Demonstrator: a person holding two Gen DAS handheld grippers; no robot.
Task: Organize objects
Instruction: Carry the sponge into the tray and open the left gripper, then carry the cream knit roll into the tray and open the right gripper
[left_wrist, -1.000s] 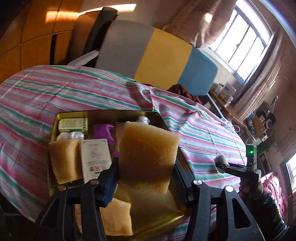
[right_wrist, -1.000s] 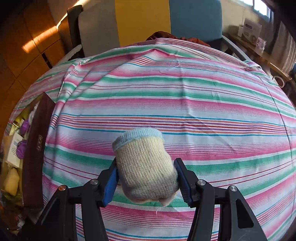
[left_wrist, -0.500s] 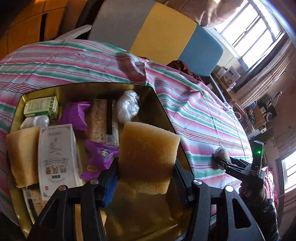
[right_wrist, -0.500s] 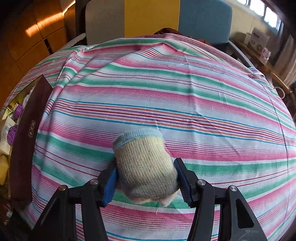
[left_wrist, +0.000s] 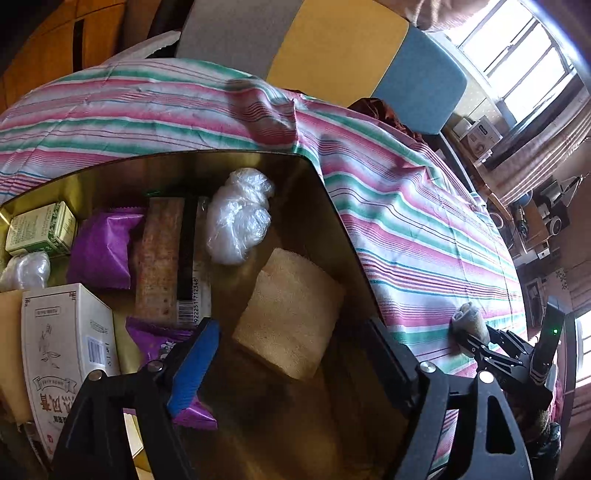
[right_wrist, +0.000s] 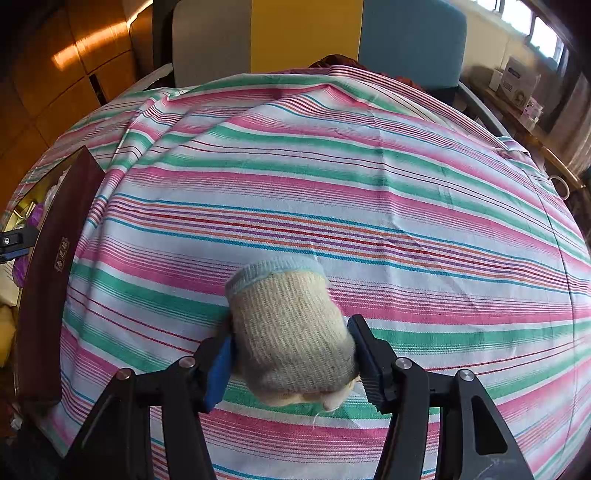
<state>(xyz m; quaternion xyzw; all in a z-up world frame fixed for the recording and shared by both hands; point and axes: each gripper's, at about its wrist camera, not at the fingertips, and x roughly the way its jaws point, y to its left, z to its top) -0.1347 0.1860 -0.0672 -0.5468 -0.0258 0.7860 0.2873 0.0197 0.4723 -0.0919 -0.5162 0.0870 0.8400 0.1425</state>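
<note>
Here, the left tool (left_wrist: 291, 354) hangs over a gold-lined box (left_wrist: 325, 192) on a counter draped in a striped cloth (left_wrist: 424, 229), its jaws opening wide, and the tan sponge (left_wrist: 290, 314) lies loose between them on the box floor, touched by neither pad. Around the sponge the box is crowded: a crumpled clear plastic bag (left_wrist: 238, 214) at its 11 o'clock, a long brown snack bar (left_wrist: 159, 258) with a barcode strip at 9 o'clock, a purple packet (left_wrist: 101, 251) beyond that, and a small green-and-white carton (left_wrist: 40, 229) in the far left corner. A larger white carton (left_wrist: 62, 343) with printed characters sits at the lower left (a second purple wrapper (left_wrist: 159, 339) peeks out beside the blue pad).

Off at 3 o'clock in the left view, the right tool (right_wrist: 291, 362) is clamped on a rolled knit glove (right_wrist: 288, 332), cream with a pale blue cuff, pads pressed into both its flanks, just above the striped cloth. In the right view the box's dark maroon wall (right_wrist: 48, 280) stands at 9 o'clock, well apart from the glove. A grey, yellow and blue chair back (right_wrist: 306, 33) rises at 12 o'clock behind the counter.
</note>
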